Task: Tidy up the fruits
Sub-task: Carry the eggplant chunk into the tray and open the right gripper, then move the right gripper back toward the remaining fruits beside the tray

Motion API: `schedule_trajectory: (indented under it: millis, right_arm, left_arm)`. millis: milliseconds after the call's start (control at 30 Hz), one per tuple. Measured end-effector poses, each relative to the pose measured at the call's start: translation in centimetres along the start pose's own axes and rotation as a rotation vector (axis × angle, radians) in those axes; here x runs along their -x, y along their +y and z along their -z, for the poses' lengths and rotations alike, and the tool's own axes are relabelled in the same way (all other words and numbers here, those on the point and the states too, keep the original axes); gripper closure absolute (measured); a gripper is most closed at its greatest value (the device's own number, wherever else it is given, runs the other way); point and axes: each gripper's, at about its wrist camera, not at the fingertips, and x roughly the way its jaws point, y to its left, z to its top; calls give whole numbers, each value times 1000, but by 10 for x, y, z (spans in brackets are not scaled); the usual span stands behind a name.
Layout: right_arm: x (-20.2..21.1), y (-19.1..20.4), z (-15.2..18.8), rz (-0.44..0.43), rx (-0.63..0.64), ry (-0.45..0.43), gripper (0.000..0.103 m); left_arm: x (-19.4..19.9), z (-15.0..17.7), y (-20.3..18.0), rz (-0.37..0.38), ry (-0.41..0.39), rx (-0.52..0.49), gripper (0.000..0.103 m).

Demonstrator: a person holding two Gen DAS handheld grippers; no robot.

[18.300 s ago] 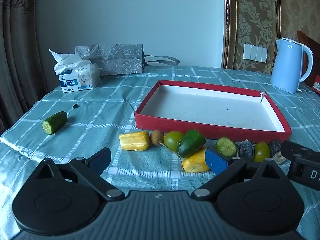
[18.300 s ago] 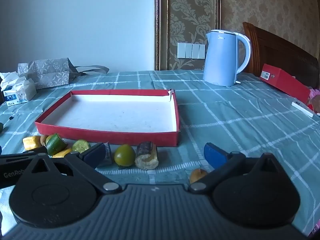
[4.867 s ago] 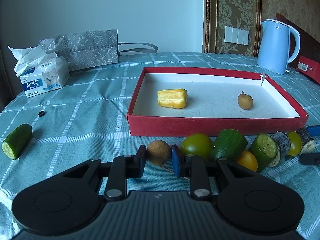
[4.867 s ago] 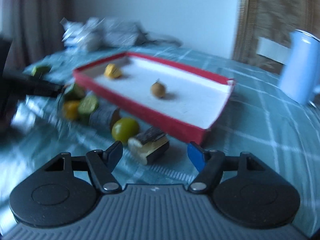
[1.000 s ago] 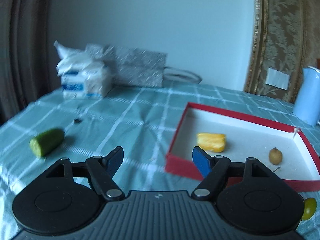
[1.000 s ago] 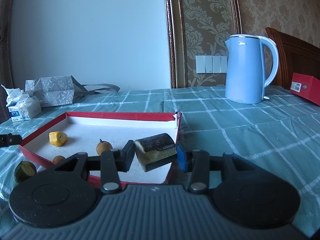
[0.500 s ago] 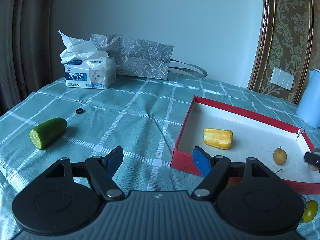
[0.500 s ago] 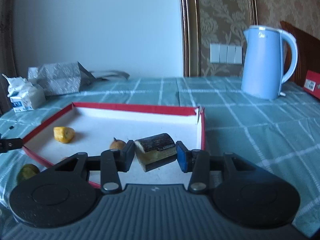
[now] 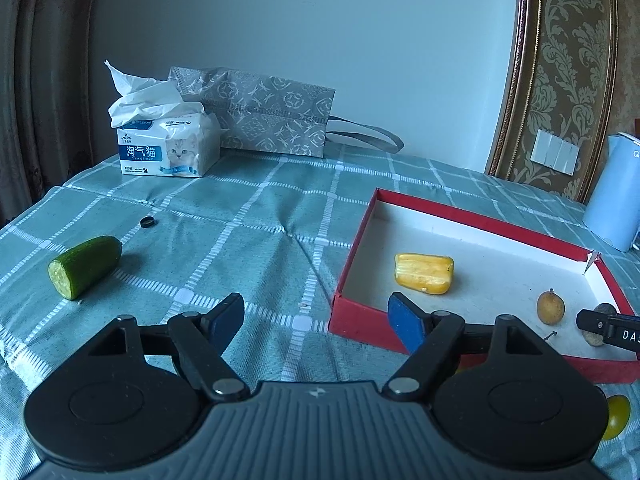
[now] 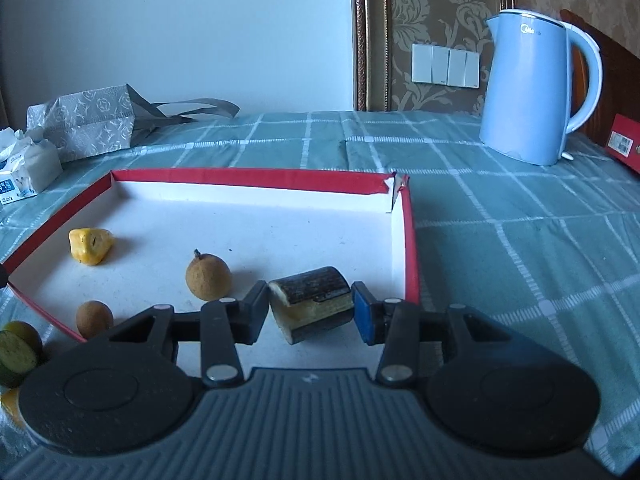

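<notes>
Fingers [image 10: 256, 308] of our right gripper [image 10: 310, 312] clench the dark-skinned sugarcane piece [image 10: 310, 300] at lower centre; we judge lowering it onto bare red tray [image 10: 256, 180] floor before releasing best, left gripper [image 9: 316, 322] gaping empty.

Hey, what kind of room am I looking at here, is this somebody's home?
Probably a home dining or living room: a table under a checked green tablecloth, an electric kettle by damask wallpaper with wall switches, and a tissue pack.
</notes>
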Motion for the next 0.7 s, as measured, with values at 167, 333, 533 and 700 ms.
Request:
schedule_trajectory:
  millis: [167, 333, 533, 700]
  right_arm:
    - [2, 2, 1, -35, 7, -9, 33]
    - [20, 7, 3, 7, 32, -114, 5]
    - [46, -11, 2, -7, -49, -200, 4]
    - [69, -29, 13, -82, -108, -208, 6]
  left_arm:
    - [0, 0, 0, -3, -1, -2, 23]
    - [2, 0, 0, -1, -10, -4, 23]
    - [13, 2, 1, 24, -38, -1, 23]
    - [22, 8, 4, 33, -37, 3, 23]
